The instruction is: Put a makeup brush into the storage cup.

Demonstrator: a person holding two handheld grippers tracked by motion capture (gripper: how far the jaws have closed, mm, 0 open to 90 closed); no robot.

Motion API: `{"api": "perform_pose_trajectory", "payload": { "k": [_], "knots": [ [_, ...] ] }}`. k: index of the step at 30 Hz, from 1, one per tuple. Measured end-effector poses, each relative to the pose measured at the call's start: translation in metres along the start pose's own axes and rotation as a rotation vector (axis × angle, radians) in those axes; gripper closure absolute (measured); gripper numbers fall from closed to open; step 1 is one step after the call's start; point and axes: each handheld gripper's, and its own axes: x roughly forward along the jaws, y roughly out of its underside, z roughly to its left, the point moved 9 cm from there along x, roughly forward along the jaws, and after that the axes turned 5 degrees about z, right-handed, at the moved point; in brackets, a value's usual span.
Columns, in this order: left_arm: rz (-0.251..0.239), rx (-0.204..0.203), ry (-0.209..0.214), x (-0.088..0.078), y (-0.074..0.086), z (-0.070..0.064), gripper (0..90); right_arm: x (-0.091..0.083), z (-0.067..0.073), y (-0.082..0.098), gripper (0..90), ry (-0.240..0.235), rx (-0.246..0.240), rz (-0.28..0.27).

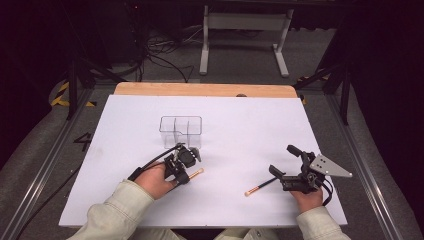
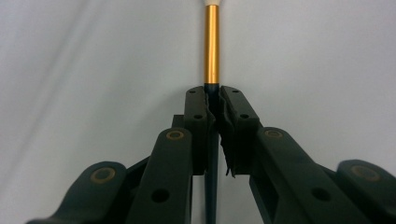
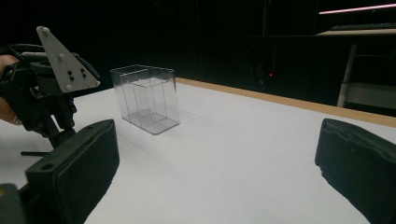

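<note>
Since I want this makeup brush lifted, my left gripper clamps its dark handle; the clear organizer waits at twelve o'clock, right gripper released.

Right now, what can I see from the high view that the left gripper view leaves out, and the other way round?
High view alone: the clear divided box, a second brush lying by the right gripper, and the person's sleeves. Left gripper view alone: close up, the left gripper has its fingers pinched on a brush's dark handle below its gold ferrule. Both share that brush and the white table.
</note>
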Motion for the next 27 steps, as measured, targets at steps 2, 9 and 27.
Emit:
{"api": "perform_pose_trajectory", "payload": {
  "k": [2,9,27],
  "knots": [
    [0.004,-0.004,-0.005,0.000,0.000,-0.001,81.7,0.000,0.000,0.000,0.2,0.001,0.000,0.001],
    [-0.007,-0.004,-0.001,-0.001,0.001,-0.001,82.3,0.000,0.000,0.000,0.2,0.000,0.002,0.001],
    [-0.091,0.017,0.034,-0.026,0.001,-0.008,82.8,0.000,0.000,0.000,0.3,-0.003,0.004,0.002]
  ]
}}
